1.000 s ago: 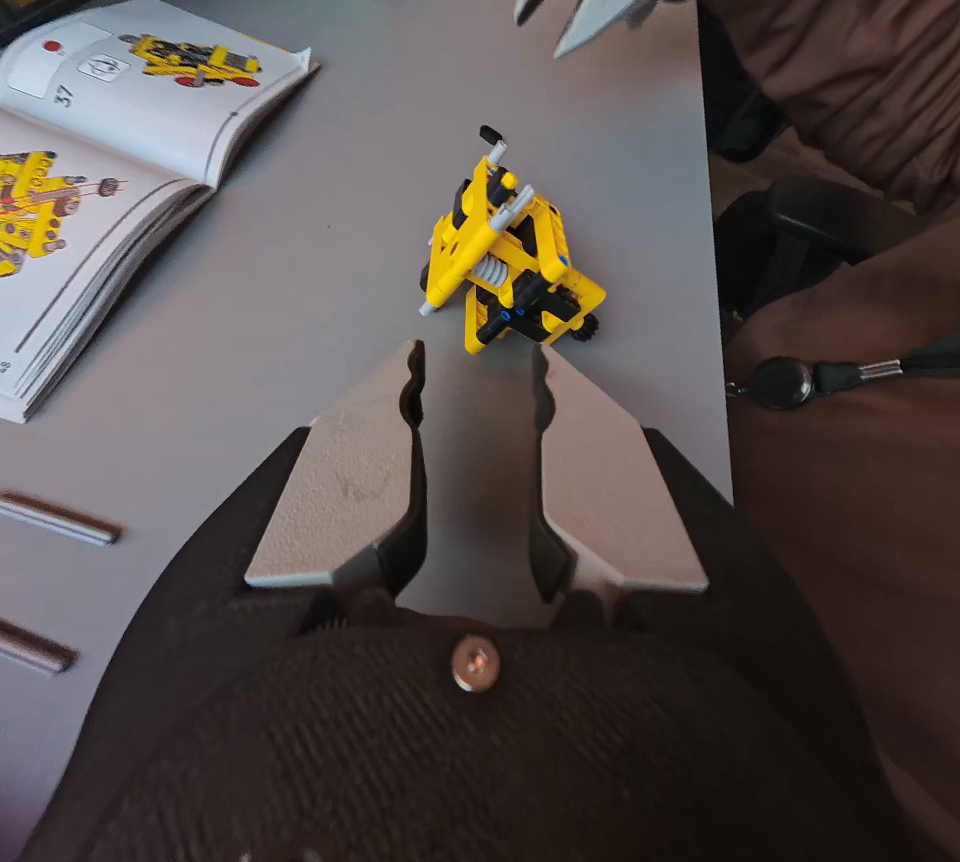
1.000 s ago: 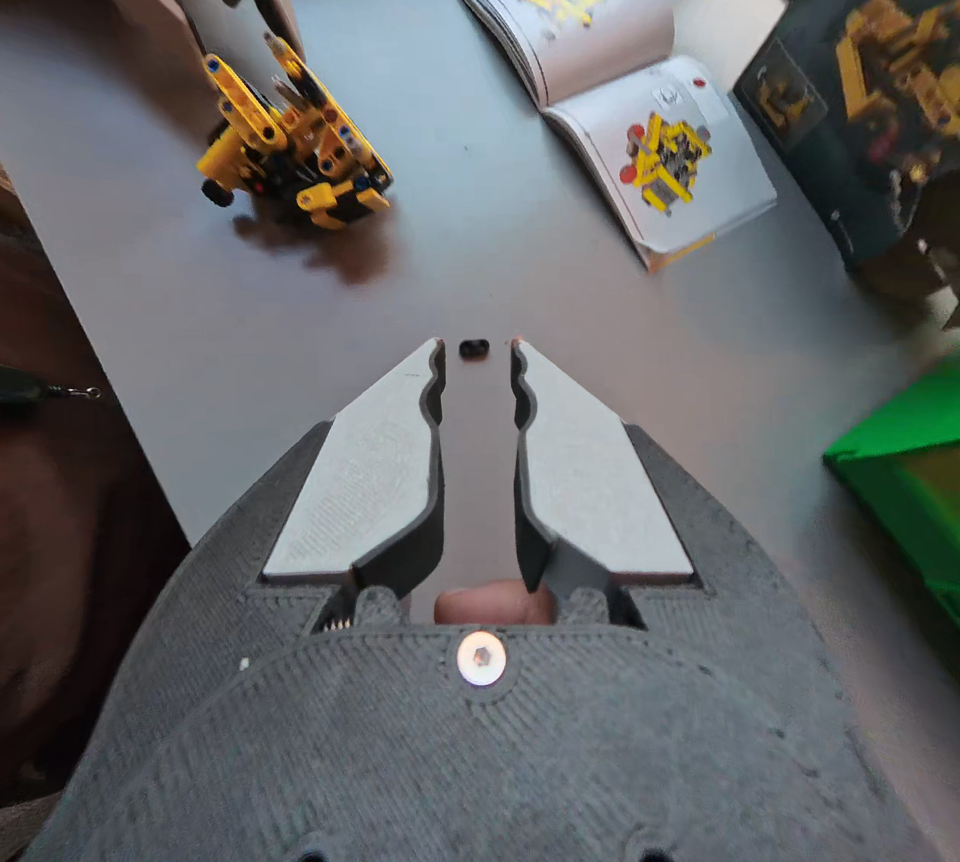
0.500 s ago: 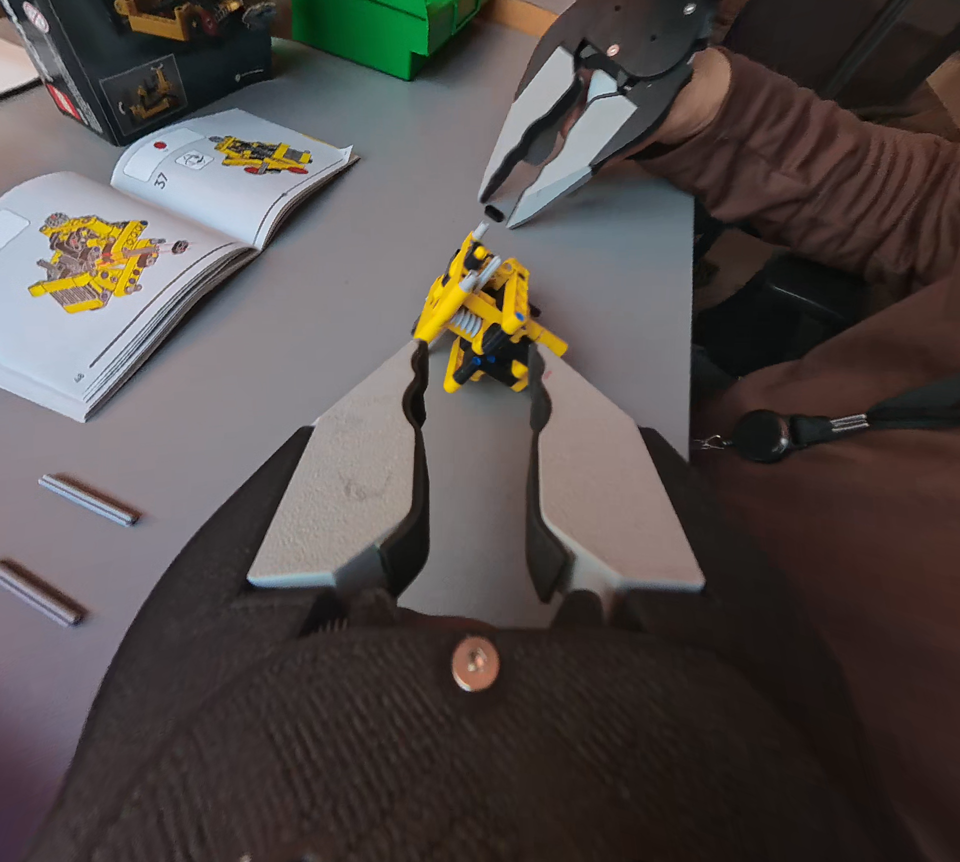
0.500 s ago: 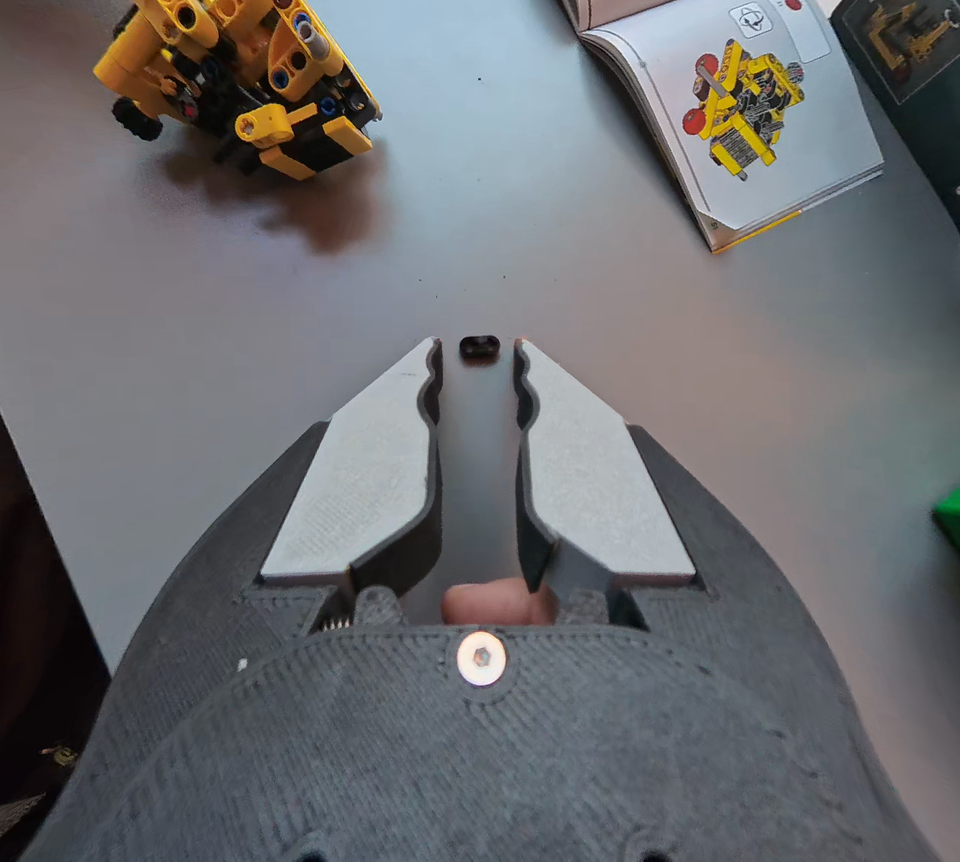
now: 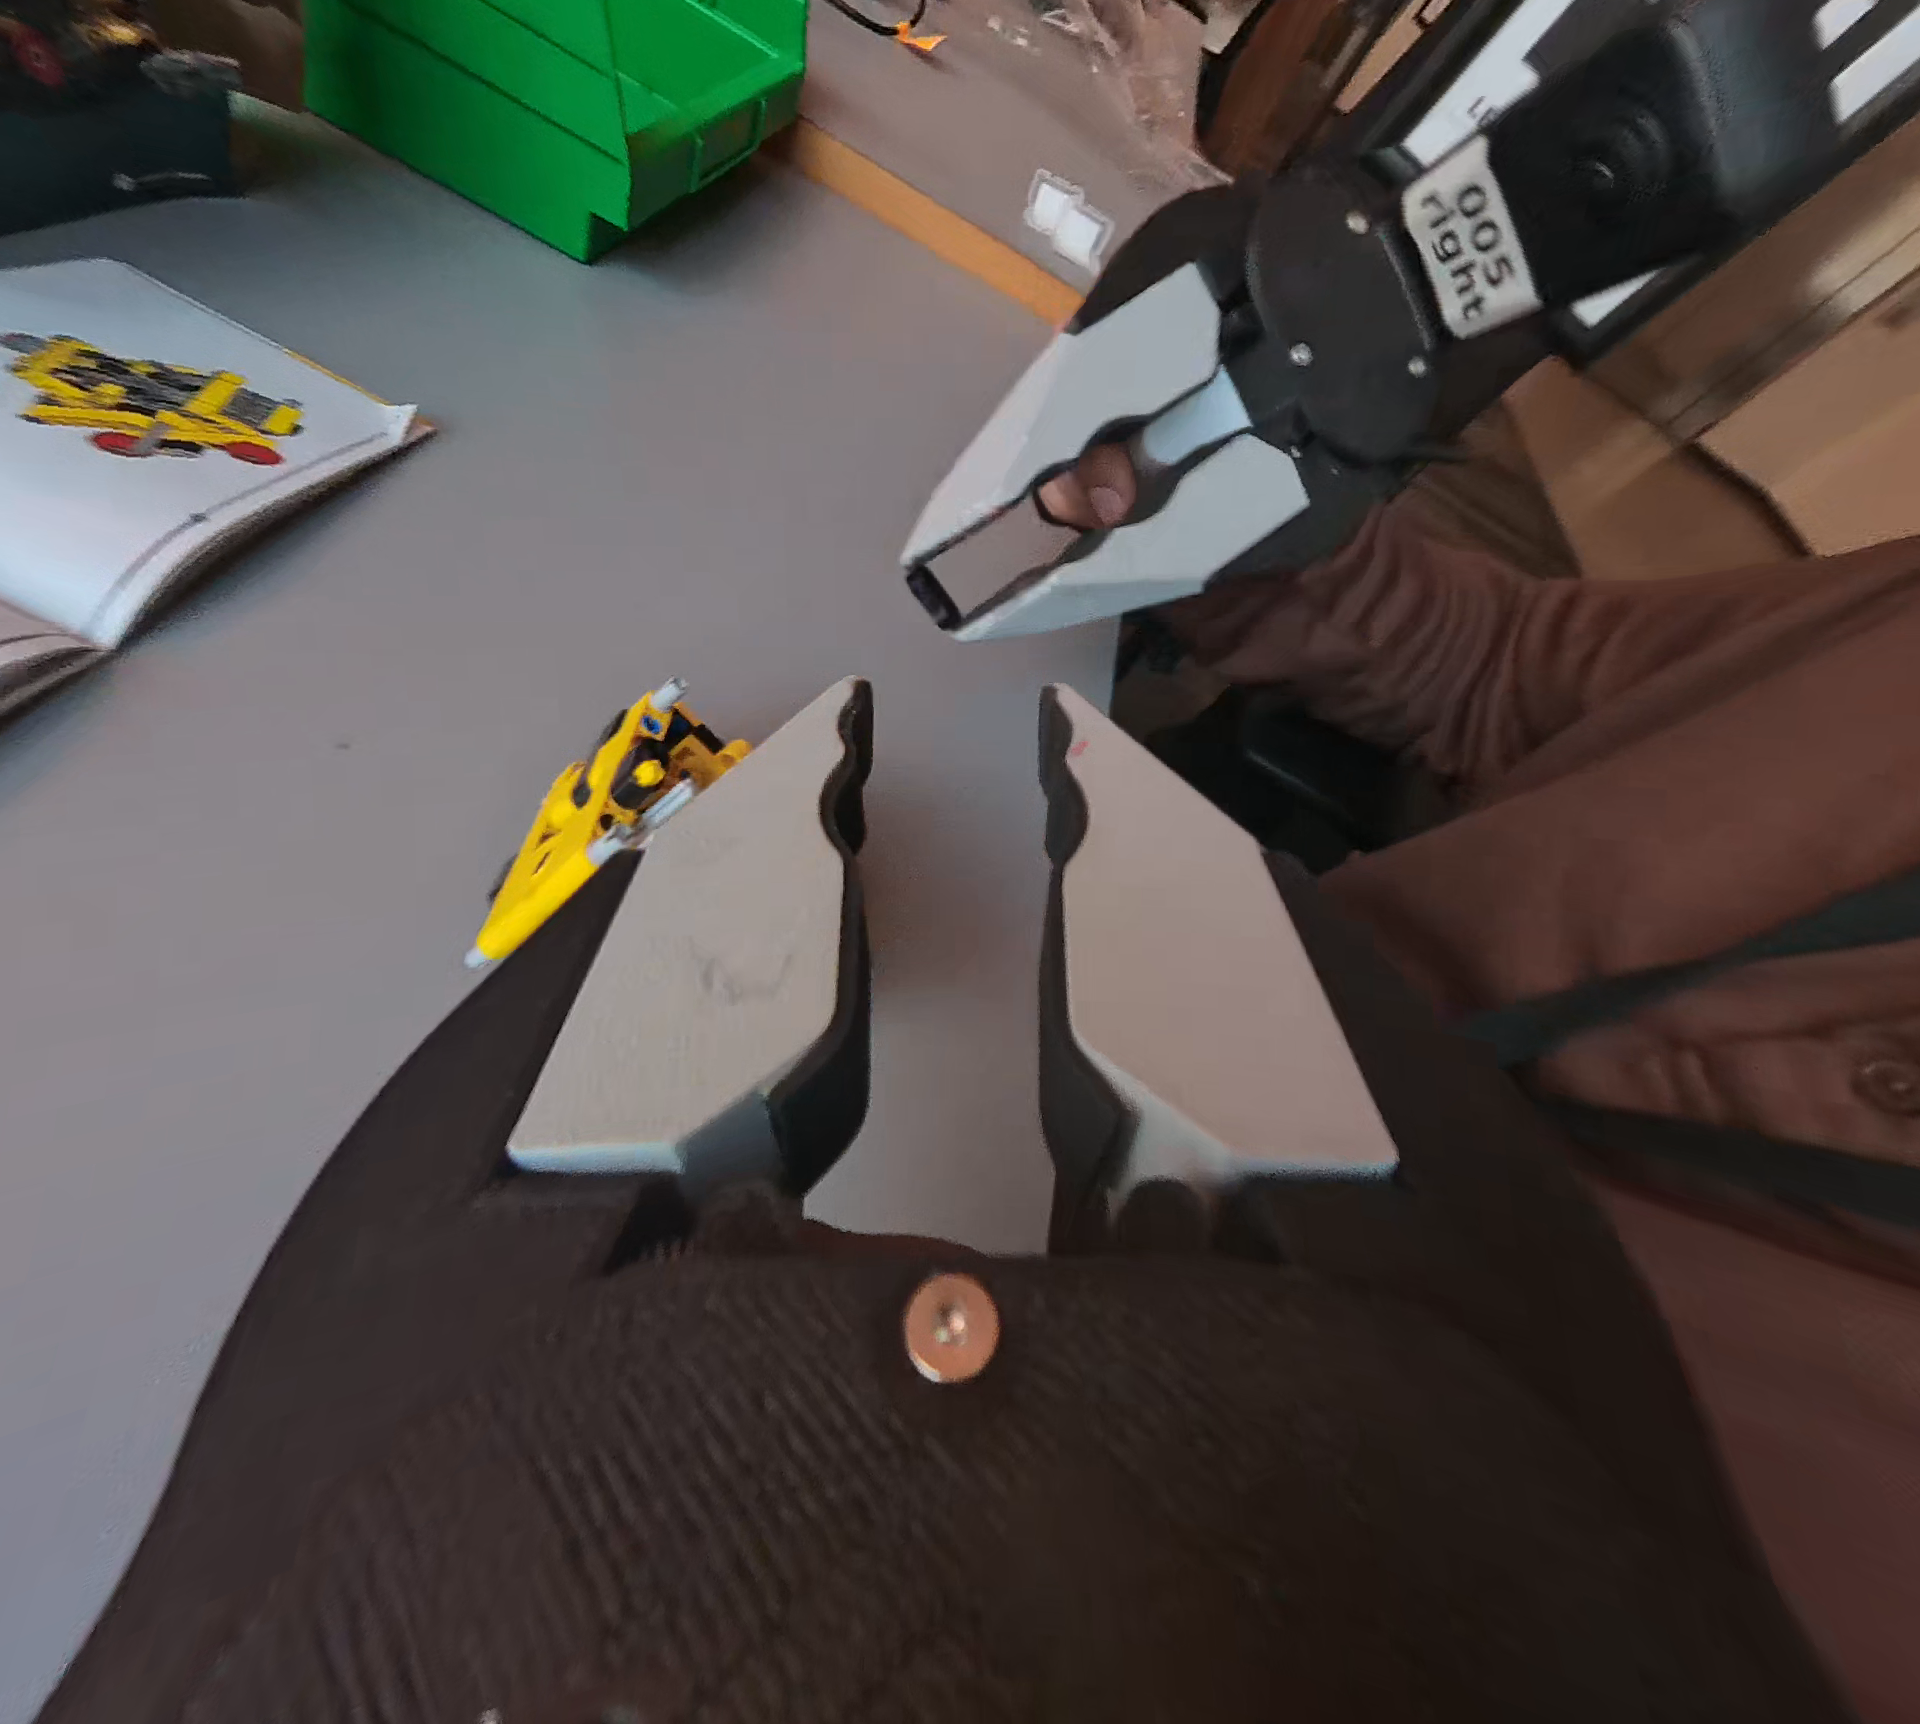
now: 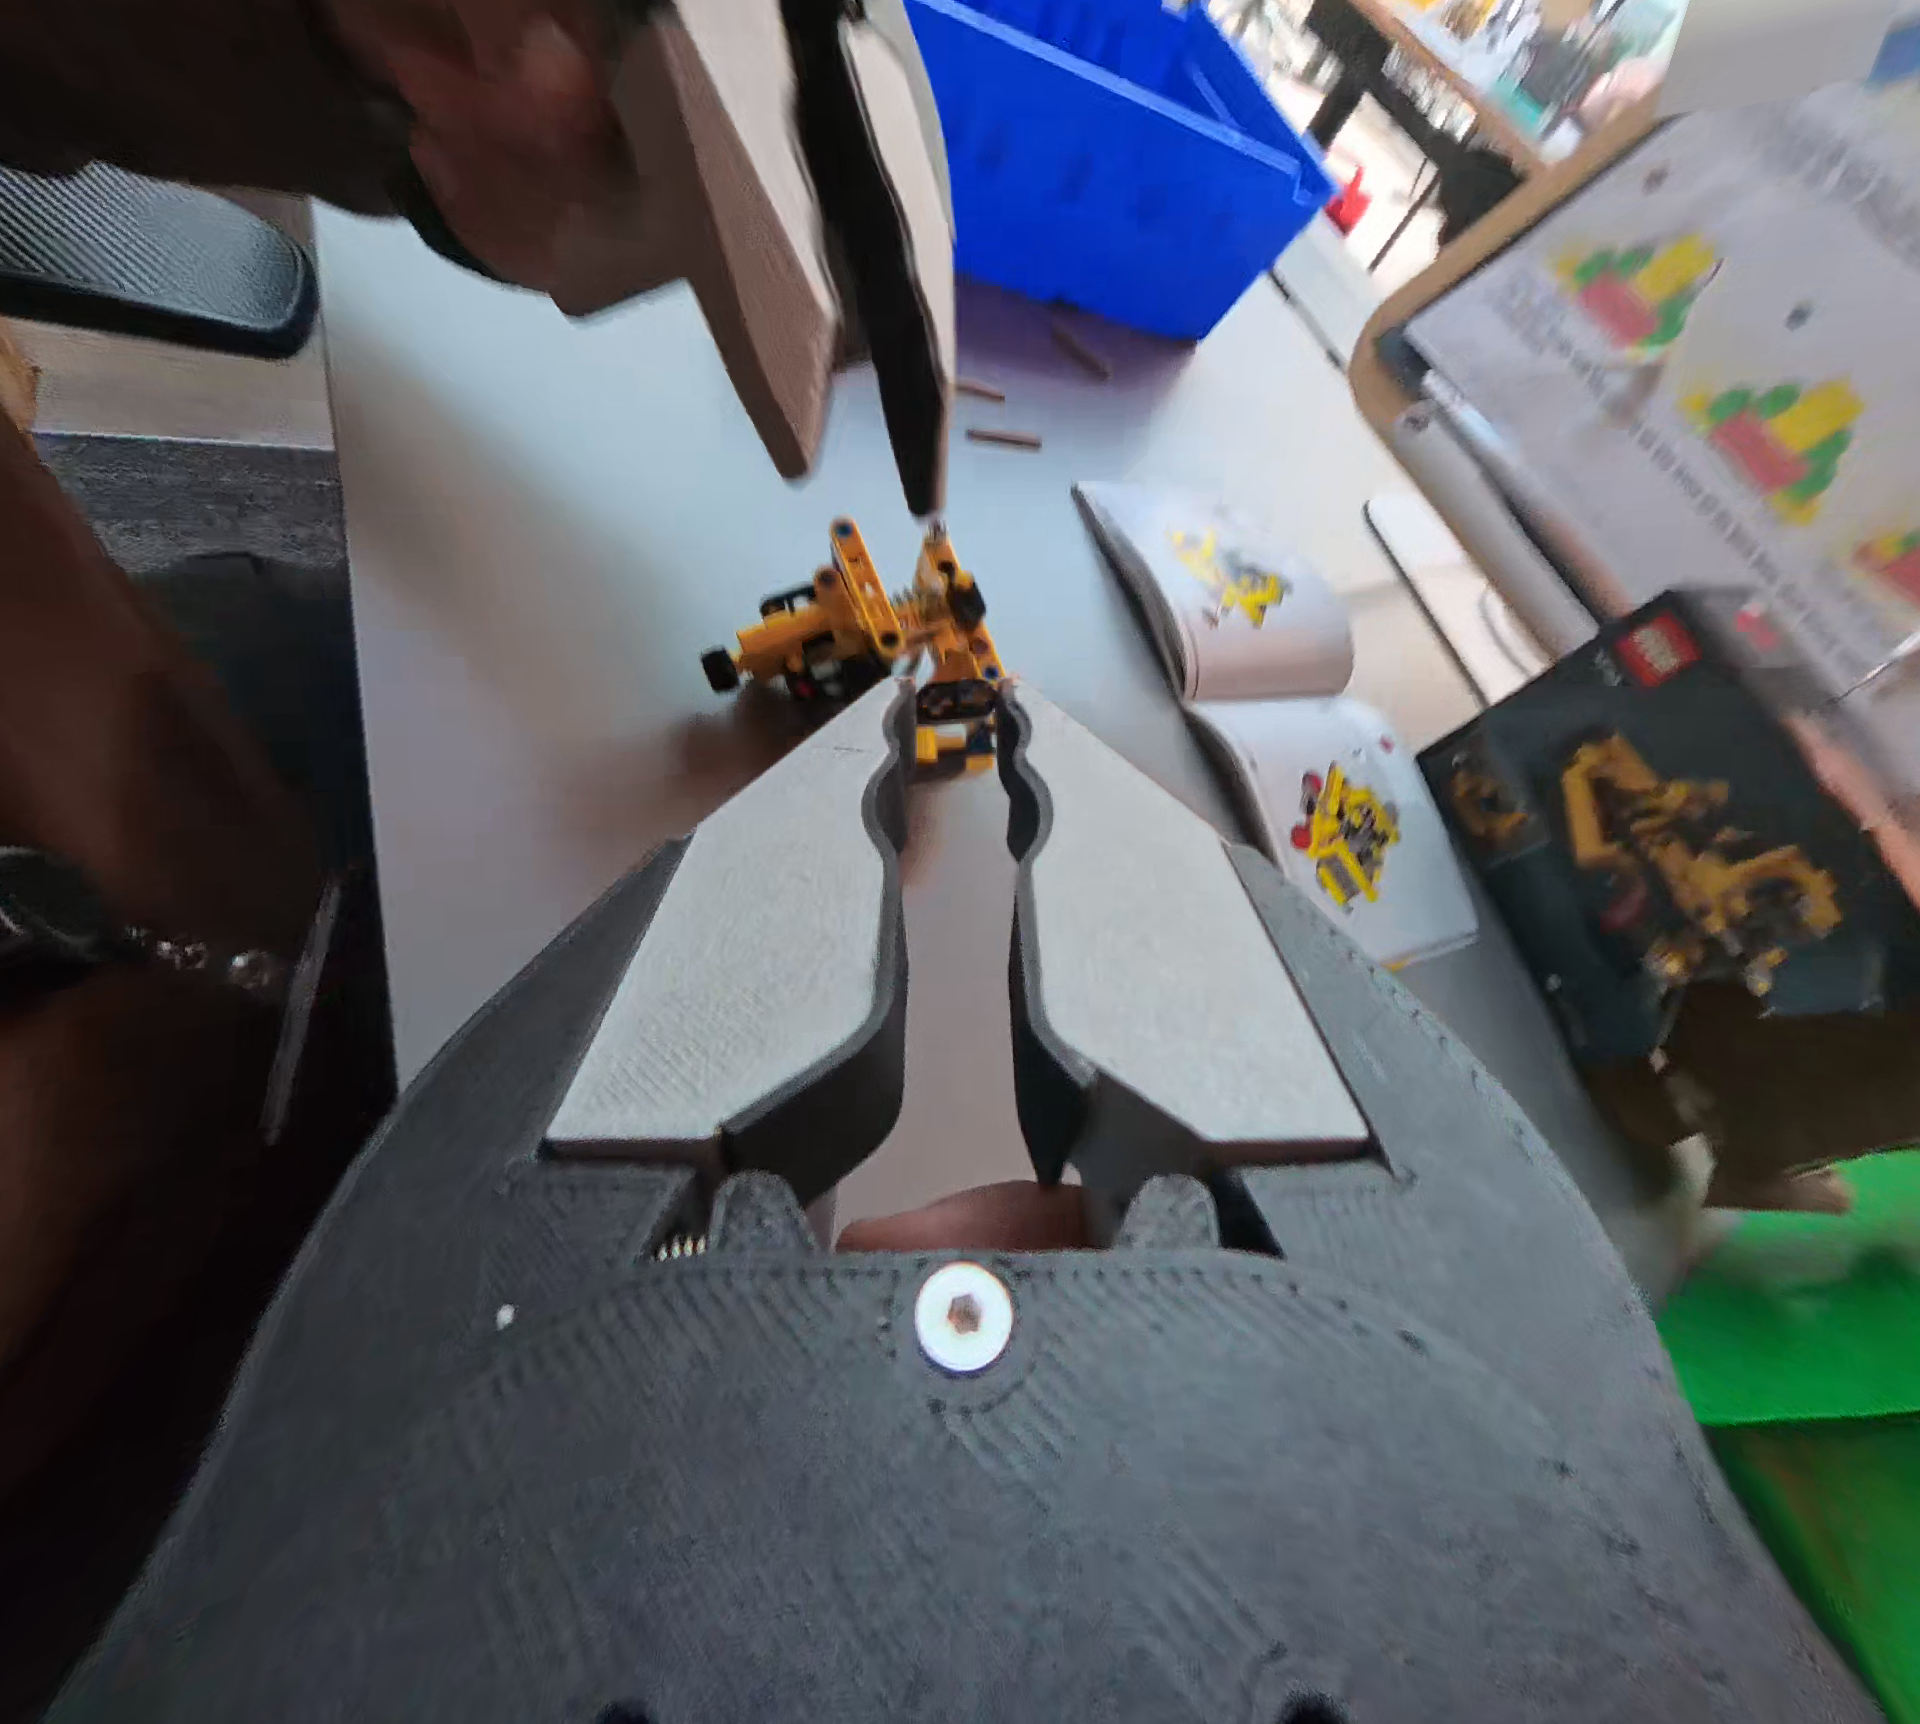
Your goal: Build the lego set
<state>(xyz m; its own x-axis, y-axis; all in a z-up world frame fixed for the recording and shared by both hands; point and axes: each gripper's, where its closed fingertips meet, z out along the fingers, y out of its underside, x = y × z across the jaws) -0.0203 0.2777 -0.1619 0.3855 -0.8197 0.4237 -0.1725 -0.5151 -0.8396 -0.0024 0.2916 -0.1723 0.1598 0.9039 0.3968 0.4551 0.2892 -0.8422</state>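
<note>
Lego model (image 5: 608,817) on table (image 5: 312,999), booklet (image 5: 156,448) left, bin (image 5: 540,22) behind

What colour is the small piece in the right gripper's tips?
Black. The small piece is pinched at the right gripper fingertips, clearest in the left wrist view.

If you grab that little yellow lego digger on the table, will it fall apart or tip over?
The yellow lego model looks stiff but probably fragile: thin beams and pins stick up, so a hard squeeze might pop pieces off. It stands tall and narrow on the grey table, so a sideways push would likely tip it. It seems light.
</note>
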